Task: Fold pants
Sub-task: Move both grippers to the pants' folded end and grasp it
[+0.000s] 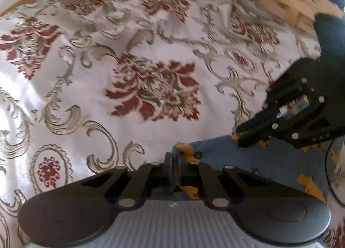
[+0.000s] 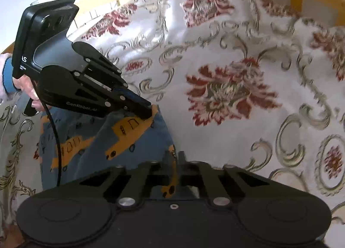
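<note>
Both tongs, left [image 2: 148, 111] and right [image 1: 241, 138], seemingly pinch the pants [image 2: 90, 140] edge (open bedspread [image 1: 151, 43] beyond).

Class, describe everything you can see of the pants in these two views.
The pants are soft blue fabric printed with orange cars outlined in black. They lie creased on the floral bedspread, partly hidden by the tools. The left gripper pinches one edge, and the right gripper is shut on another edge nearby. How far they are folded cannot be told.
</note>
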`<action>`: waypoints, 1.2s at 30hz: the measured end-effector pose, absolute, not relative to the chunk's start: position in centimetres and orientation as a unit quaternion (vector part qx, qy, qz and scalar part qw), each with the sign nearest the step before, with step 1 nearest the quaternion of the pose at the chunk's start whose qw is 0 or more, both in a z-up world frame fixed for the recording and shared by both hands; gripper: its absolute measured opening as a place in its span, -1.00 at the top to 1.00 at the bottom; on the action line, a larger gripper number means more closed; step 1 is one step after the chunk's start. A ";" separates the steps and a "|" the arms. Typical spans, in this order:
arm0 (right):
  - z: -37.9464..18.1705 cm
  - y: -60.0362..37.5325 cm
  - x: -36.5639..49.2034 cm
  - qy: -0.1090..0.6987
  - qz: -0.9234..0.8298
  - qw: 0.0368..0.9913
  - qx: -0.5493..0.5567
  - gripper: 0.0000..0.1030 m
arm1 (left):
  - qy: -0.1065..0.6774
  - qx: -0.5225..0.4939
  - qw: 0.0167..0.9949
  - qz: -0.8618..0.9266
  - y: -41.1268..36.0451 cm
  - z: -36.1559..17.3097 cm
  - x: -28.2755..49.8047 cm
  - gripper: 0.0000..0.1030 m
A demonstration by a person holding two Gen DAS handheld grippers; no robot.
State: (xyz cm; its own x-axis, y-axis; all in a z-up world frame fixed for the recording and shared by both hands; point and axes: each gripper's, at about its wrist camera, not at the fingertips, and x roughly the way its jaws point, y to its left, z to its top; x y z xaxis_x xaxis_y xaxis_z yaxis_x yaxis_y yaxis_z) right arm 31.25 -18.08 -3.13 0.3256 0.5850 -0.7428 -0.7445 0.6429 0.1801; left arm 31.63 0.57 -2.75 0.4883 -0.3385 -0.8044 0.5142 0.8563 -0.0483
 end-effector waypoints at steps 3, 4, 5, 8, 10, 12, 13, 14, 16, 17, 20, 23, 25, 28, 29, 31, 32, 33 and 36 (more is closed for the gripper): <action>-3.3 -17.5 31.0 0.403 0.396 0.815 -0.127 0.97 | 0.428 0.112 0.864 -0.239 0.2 -2.5 31.7 0.90; -3.7 -17.2 31.1 0.403 0.389 0.817 -0.138 0.97 | 0.427 0.123 0.864 -0.236 -0.1 -2.8 31.8 0.90; -4.2 -16.9 31.2 0.405 0.382 0.818 -0.146 0.95 | 0.427 0.131 0.864 -0.231 -0.3 -3.2 32.0 0.90; -4.9 -16.5 31.3 0.405 0.357 0.826 -0.158 0.64 | 0.431 0.132 0.864 -0.224 -0.4 -4.1 32.5 0.78; -4.3 -16.8 31.1 0.396 0.345 0.836 -0.156 0.46 | 0.421 0.130 0.869 -0.224 0.2 -3.6 32.2 0.57; -3.3 -17.3 30.5 0.382 0.343 0.846 -0.142 0.38 | 0.396 0.121 0.885 -0.212 1.6 -2.2 31.0 0.45; -3.0 -17.3 30.3 0.376 0.343 0.850 -0.138 0.29 | 0.383 0.116 0.893 -0.205 2.5 -1.4 30.2 0.44; -2.7 -17.2 30.0 0.371 0.348 0.851 -0.133 0.27 | 0.370 0.109 0.901 -0.198 3.6 -0.6 29.1 0.43; -2.3 -16.6 29.5 0.370 0.379 0.841 -0.111 0.27 | 0.356 0.092 0.910 -0.189 5.8 0.5 26.4 0.43; -2.3 -16.1 29.4 0.372 0.396 0.834 -0.101 0.27 | 0.356 0.081 0.911 -0.192 6.8 0.8 25.3 0.43; -3.1 -14.0 30.1 0.388 0.446 0.805 -0.056 0.32 | 0.389 0.067 0.898 -0.195 8.9 0.0 22.3 0.46; -4.8 -11.7 31.8 0.419 0.449 0.789 -0.019 0.36 | 0.433 0.075 0.886 -0.149 10.0 -2.1 22.0 0.58; -5.8 -10.8 33.2 0.421 0.410 0.809 -0.032 0.56 | 0.444 0.073 0.889 -0.086 11.2 -2.9 22.6 0.78; -6.1 -11.7 34.8 0.429 0.369 0.825 0.002 0.87 | 0.457 -0.024 0.888 -0.037 14.5 -2.5 22.8 0.94; -5.7 -12.3 34.6 0.423 0.353 0.834 0.006 0.65 | 0.458 -0.031 0.888 -0.028 15.0 -2.3 22.5 0.94; -4.5 -13.5 33.7 0.410 0.339 0.847 0.001 0.51 | 0.453 -0.015 0.891 -0.018 15.0 -1.9 21.4 0.94; -3.7 -14.5 32.7 0.413 0.340 0.845 0.014 0.51 | 0.449 -0.012 0.893 -0.014 14.8 -1.6 20.9 0.93; -3.2 -15.8 31.5 0.422 0.341 0.839 0.033 0.49 | 0.443 -0.016 0.896 -0.014 14.7 -1.2 20.4 0.90; -2.5 -18.2 26.8 0.436 0.343 0.827 0.095 0.34 | 0.421 -0.003 0.907 -0.022 13.7 -0.5 18.9 0.29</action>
